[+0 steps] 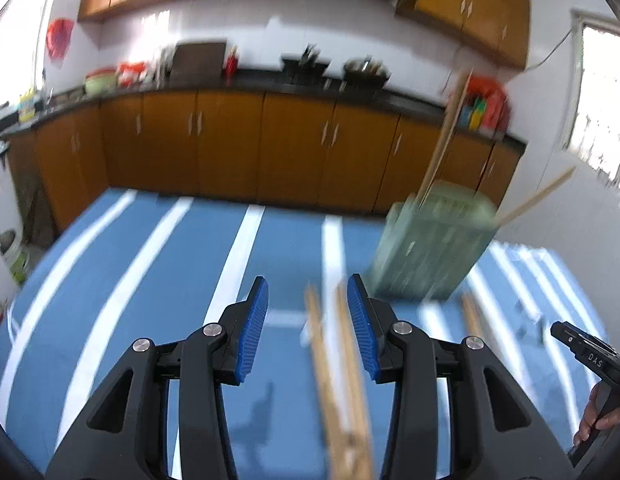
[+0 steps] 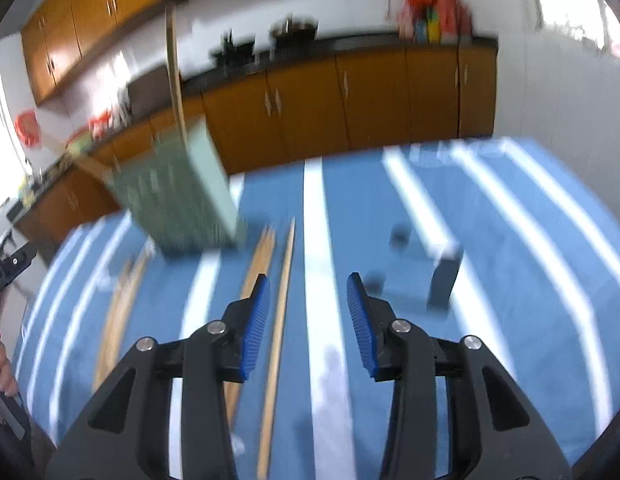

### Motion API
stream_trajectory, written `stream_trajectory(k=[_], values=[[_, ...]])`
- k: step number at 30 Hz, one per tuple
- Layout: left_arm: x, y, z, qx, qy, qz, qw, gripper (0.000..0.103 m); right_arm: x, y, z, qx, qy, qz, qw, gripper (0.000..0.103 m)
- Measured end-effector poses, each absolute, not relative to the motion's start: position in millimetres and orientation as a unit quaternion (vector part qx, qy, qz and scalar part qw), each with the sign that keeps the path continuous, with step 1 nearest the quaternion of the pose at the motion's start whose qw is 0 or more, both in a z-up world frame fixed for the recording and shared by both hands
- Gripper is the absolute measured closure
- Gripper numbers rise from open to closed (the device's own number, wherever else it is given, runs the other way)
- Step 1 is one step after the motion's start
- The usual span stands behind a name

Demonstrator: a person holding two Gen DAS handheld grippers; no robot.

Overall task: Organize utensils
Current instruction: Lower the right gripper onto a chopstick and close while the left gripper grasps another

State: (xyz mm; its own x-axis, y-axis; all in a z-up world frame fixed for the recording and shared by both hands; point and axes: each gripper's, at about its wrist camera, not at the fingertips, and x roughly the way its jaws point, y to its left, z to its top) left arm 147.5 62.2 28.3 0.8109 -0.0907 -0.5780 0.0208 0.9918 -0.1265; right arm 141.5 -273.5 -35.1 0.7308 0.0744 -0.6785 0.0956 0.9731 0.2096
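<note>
Through the left wrist camera, my left gripper (image 1: 308, 292) stood released, its blue ribbed pads spread wide above the blue cloth with white stripes (image 1: 150, 280) that covered the table. A pair of pale wooden chopsticks (image 1: 333, 360) lay on the cloth between the pads, running from near to far and touching neither pad as far as the blur allowed me to tell. Farther off and to the right stood the pale green slatted plastic utensil holder (image 1: 433, 240), with more wooden chopsticks (image 1: 445, 136) leaning out of its top. At the right edge I saw the black body of my right gripper (image 1: 585, 350).

Through the right wrist camera, my right gripper (image 2: 308, 292) was likewise released, grasping nothing. A single wooden chopstick (image 2: 280, 320) lay on the cloth just right of the left pad, and another pair (image 2: 262, 252) lay partly hidden under that pad. A further pair (image 2: 122, 304) lay farther left. The green holder (image 2: 178, 196) stood far left. A small dark block (image 2: 445, 280) stood to the right.
</note>
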Motion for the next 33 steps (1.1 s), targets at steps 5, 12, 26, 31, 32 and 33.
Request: stream_trajectory(k=[5,12,26,31,32,33], values=[[134.5,72.2,-14.2,-0.069,0.352,-0.017,0.933,0.062,136.0,-247.4,-77.7,0.109,0.419,0.017,0.901,0.07],[121.7,65.2,-32.1,-0.068,0.369,-0.031,0.926,0.062,133.8,-229.9,-87.8,0.071,0.422,0.004,0.904,0.088],[119.0,31.0,-52.4,-0.026,0.406,-0.063,0.911,0.082,134.7,-259.2,-88.4,0.092,0.415,-0.068,0.903,0.095],[118.6,21.1,-62.1,-0.006,0.421,-0.065,0.905,0.085,135.5,-259.2,-89.2,0.092,0.415,-0.065,0.903,0.095],[118.1,20.4,-61.8,-0.004,0.418,-0.064,0.906,0.085,135.5,-259.1,-89.3,0.091,0.415,-0.065,0.903,0.095],[118.2,19.7,-61.7,-0.002,0.418,-0.063,0.906,0.085,135.5,-258.8,-89.3,0.091,0.415,-0.065,0.903,0.095]])
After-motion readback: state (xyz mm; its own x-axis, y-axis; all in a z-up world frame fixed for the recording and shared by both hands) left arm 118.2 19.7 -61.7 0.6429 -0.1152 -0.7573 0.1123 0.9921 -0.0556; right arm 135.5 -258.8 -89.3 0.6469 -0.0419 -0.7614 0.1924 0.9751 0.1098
